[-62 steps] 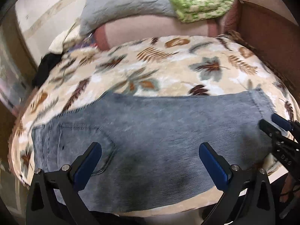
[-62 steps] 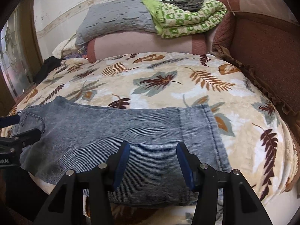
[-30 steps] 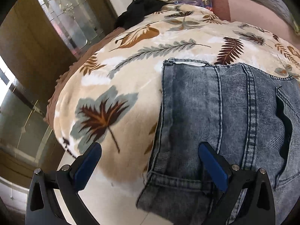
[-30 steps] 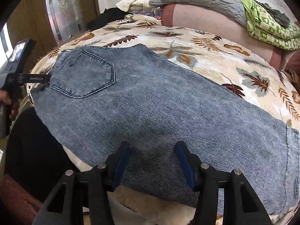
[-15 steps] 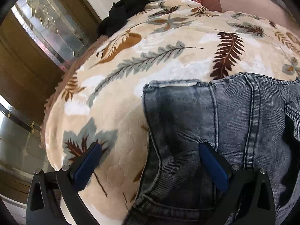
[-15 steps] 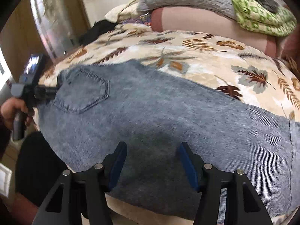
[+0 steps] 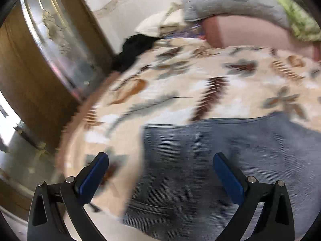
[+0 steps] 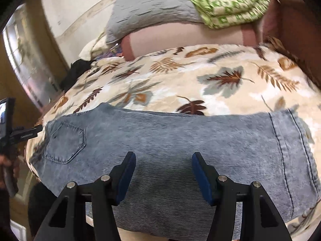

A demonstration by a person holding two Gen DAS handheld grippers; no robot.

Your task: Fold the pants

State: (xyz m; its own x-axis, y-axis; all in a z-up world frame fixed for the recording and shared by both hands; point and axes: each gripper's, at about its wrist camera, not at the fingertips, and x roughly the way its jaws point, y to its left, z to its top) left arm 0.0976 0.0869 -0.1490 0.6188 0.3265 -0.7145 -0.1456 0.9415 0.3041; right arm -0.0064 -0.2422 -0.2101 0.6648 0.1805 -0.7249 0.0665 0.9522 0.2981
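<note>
While you hold both tools over the bed, the pale blue ribbed denim pants (image 8: 180, 140) lie flat across the near edge of the cream blanket printed with brown and grey leaves (image 8: 200, 76), folded lengthwise into one long band. From your right wrist view, the waist end with its stitched back pocket (image 8: 65, 143) sits at the picture's left and the hemmed cuff (image 8: 289, 138) at the right. Your right gripper (image 8: 163, 173) hovers above the middle of that band, its blue-padded jaws partly apart with nothing between them. Your left gripper (image 7: 160, 173) shows jaws spread wide and empty, poised over the waist end of the pants (image 7: 220, 160); that view is badly blurred, so you cannot tell how close the pads are to the cloth. Your left hand's tool (image 8: 18, 134) shows at the left edge of the right view, just beside the waistband. At the head of the bed a grey pillow (image 8: 148, 14) rests on a pink bolster (image 8: 186, 37), with a folded green patterned blanket (image 8: 230, 4) beside it
</note>
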